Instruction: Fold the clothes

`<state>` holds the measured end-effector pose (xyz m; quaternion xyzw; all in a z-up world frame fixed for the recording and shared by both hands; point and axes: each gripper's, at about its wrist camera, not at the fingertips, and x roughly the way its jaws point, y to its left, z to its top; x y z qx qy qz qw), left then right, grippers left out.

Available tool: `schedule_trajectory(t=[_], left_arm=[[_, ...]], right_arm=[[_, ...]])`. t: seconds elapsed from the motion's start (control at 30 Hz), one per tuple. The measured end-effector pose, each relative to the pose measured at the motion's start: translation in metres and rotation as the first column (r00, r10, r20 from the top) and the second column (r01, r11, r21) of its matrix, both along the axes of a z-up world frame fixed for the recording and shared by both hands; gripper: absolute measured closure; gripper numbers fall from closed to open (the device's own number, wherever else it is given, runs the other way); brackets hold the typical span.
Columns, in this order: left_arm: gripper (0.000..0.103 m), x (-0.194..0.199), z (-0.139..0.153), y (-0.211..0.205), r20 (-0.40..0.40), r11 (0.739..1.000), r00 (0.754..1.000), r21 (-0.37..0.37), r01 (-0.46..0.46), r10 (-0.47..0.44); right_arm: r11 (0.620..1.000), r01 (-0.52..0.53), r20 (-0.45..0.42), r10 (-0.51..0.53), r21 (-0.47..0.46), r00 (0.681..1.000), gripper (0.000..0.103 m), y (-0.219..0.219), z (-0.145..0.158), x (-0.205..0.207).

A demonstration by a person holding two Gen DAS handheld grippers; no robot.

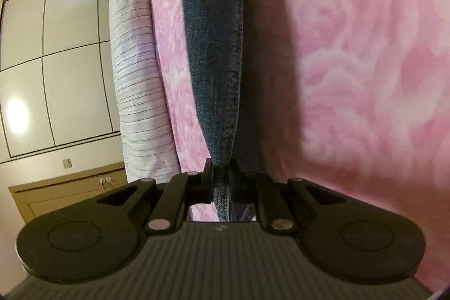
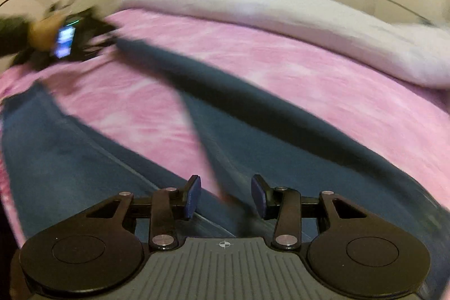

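Observation:
A pair of dark blue jeans (image 2: pixel 84 159) lies on a pink rose-patterned bedspread (image 2: pixel 253 75). My left gripper (image 1: pixel 222 179) is shut on the hem of one jeans leg (image 1: pixel 216 47), which stretches away taut from the jaws. In the right wrist view that lifted leg (image 2: pixel 225 92) runs up to the left gripper (image 2: pixel 70 38) at the far left, blurred. My right gripper (image 2: pixel 226 194) is open just above the jeans near the crotch, with a fold of denim between its blue pads (image 2: pixel 194 193).
A pale grey striped duvet (image 2: pixel 281 7) lies bunched along the far side of the bed, also in the left wrist view (image 1: pixel 135 75). White wardrobe doors (image 1: pixel 56 61) and a wooden cabinet (image 1: pixel 70 193) stand beyond it.

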<state>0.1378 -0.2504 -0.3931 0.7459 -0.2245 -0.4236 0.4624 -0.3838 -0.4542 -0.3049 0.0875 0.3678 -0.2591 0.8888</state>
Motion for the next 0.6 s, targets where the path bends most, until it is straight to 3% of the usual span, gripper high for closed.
schedule_trajectory(t=[0.1,0.2,0.3,0.37,0.43,0.53,0.6], left_arm=[[0.093,-0.006,0.0,0.014,-0.008,0.999,1.0,0.045,0.02,-0.02],[0.093,-0.005,0.008,0.023,-0.024,0.999,1.0,0.051,0.008,-0.007],[0.095,-0.004,0.016,0.023,-0.023,0.997,0.999,0.066,-0.034,0.035],[0.095,-0.002,0.019,0.026,-0.031,0.994,0.997,0.093,-0.062,0.065],[0.095,-0.002,0.027,0.025,-0.048,0.989,0.995,0.131,-0.075,0.082],[0.093,-0.007,0.052,0.022,-0.163,0.984,0.981,0.163,-0.076,0.103],[0.085,-0.015,0.076,0.009,-0.275,0.986,0.955,0.152,-0.069,0.109]], right_arm=[[0.976,0.215,0.035,-0.216,0.009,0.976,0.054,-0.029,0.005,-0.062],[0.915,0.398,0.088,-0.403,0.07,0.911,0.049,-0.065,0.006,-0.123],[0.861,0.491,0.128,-0.506,0.129,0.853,0.043,-0.107,-0.003,-0.158],[0.82,0.546,0.15,-0.569,0.169,0.808,0.037,-0.136,-0.009,-0.18],[0.807,0.56,0.15,-0.587,0.189,0.795,0.035,-0.163,-0.019,-0.186],[0.803,0.54,0.155,-0.584,0.25,0.797,0.035,-0.189,-0.034,-0.196],[0.797,0.52,0.171,-0.584,0.306,0.794,0.035,-0.205,-0.043,-0.202]])
